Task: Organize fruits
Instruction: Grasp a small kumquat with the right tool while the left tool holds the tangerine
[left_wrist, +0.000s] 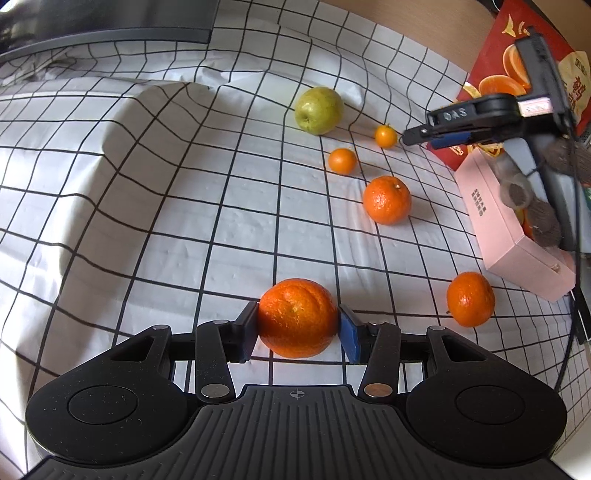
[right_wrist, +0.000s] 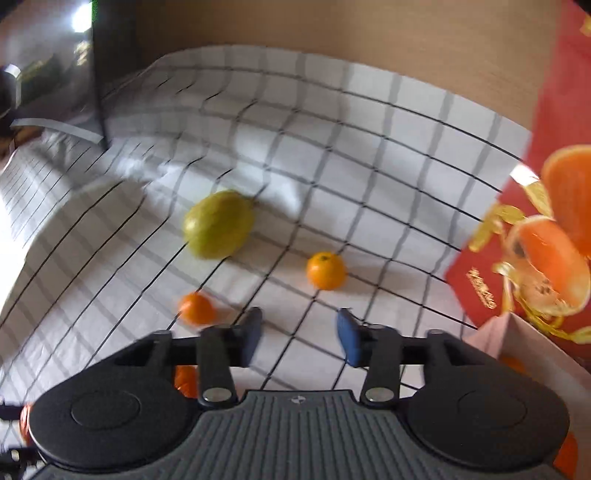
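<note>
**One orange in hand, most of the fruit still loose**

The large orange (left_wrist: 297, 317) sat low in the middle of the left wrist view, clamped between the two pads of the left gripper (left_wrist: 297, 328), which pressed on its sides; it seemed to be at or just above the checked cloth (left_wrist: 147, 221) covering the desk. Right of it, near the lower right of that frame, lay another orange (left_wrist: 470, 299), just beside the pink box (left_wrist: 509, 236). Further up the frame a third orange (left_wrist: 386, 199) rested alone, then two small mandarins (left_wrist: 342, 161) (left_wrist: 385, 136), and beyond them a green pear (left_wrist: 319, 110), all spaced apart in a rough line running toward the upper right.

The right gripper (right_wrist: 299, 338) stood partly open with nothing between its pads (its own view was blurred). In the left view it showed at the upper right, its tip close to the farther small mandarin. In its own view that mandarin (right_wrist: 325, 270) lay just ahead of the pads, with the pear (right_wrist: 218, 223) further up and left.

A red carton printed with orange slices (right_wrist: 535, 258) stood at the right edge. The pink box appeared to hold some orange fruit already, though this was hard to make out. Judging from the spread, the sorting was at an early-to-middle stage: six fruits remained outside any container.
</note>
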